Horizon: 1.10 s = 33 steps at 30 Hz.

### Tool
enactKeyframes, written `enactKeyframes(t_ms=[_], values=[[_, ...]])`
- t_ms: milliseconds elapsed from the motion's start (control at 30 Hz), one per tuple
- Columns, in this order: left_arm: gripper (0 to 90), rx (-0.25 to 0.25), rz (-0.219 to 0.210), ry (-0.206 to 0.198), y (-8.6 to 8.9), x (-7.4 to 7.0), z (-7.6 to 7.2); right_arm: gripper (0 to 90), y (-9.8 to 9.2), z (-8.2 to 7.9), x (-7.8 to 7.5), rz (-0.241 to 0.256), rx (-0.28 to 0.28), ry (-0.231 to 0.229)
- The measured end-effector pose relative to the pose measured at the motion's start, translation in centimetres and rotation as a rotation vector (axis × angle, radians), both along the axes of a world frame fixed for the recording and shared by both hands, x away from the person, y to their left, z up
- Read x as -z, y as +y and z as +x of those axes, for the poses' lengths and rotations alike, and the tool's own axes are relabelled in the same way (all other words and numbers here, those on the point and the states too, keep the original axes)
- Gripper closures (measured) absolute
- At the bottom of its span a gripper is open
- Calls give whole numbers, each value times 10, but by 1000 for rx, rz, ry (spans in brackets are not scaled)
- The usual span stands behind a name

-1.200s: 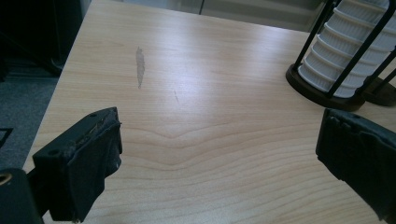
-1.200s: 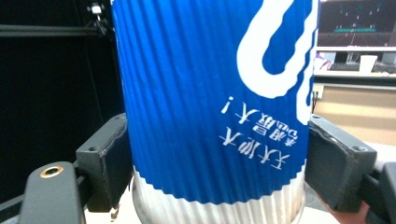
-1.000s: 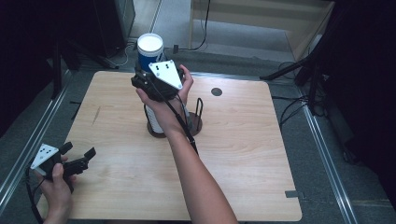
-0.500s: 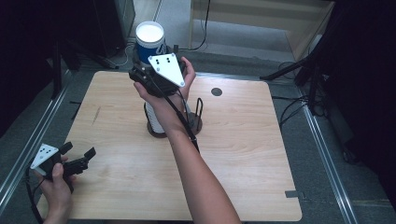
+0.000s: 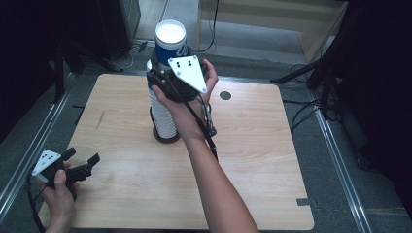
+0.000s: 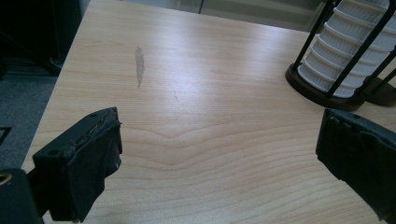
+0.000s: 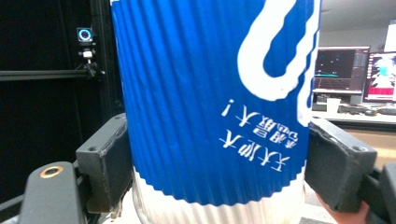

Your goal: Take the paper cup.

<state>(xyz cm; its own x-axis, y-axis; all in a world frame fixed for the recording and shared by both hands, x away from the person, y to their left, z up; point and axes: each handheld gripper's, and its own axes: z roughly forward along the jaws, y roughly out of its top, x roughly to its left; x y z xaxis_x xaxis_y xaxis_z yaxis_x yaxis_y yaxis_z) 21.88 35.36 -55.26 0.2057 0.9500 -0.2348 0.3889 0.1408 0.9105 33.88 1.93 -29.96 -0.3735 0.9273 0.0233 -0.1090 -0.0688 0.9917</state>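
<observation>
A blue ribbed paper cup [image 5: 170,41] with white print is held above a stack of white ribbed cups [image 5: 163,116], and my right gripper [image 5: 165,65] is shut on it. From the right gripper view, the blue cup [image 7: 201,93] sits squeezed between both jaws of the right gripper [image 7: 215,168], with a white ribbed band below the blue. The stack stands in a black wire holder [image 5: 167,138] at the table's middle. My left gripper [image 5: 81,155] rests open at the front left corner. Along the left gripper [image 6: 219,144] I see bare wood, with the stack [image 6: 345,51] to the far right.
The wooden table [image 5: 272,160] has a small dark round hole [image 5: 225,95] near its far edge. A grey smear [image 6: 139,65] marks the wood. Cables and dark stands lie on the floor behind. Monitors [image 7: 355,74] glow in the background of the right gripper view.
My right gripper has lifted the blue cup higher above the white stack and a little farther from me. The left gripper has stayed in place, still open.
</observation>
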Motion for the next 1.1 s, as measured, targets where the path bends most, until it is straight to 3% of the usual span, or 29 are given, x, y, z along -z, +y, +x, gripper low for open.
enactKeyframes(t_ms=[333, 1100], values=[[13, -1, 0, -1, 0, 0, 0, 183, -25, -3, 5, 1, 41, 1], [13, 0, 4, 0, -1, 0, 0, 182, -81, -12, 33, 14, 126, 40]])
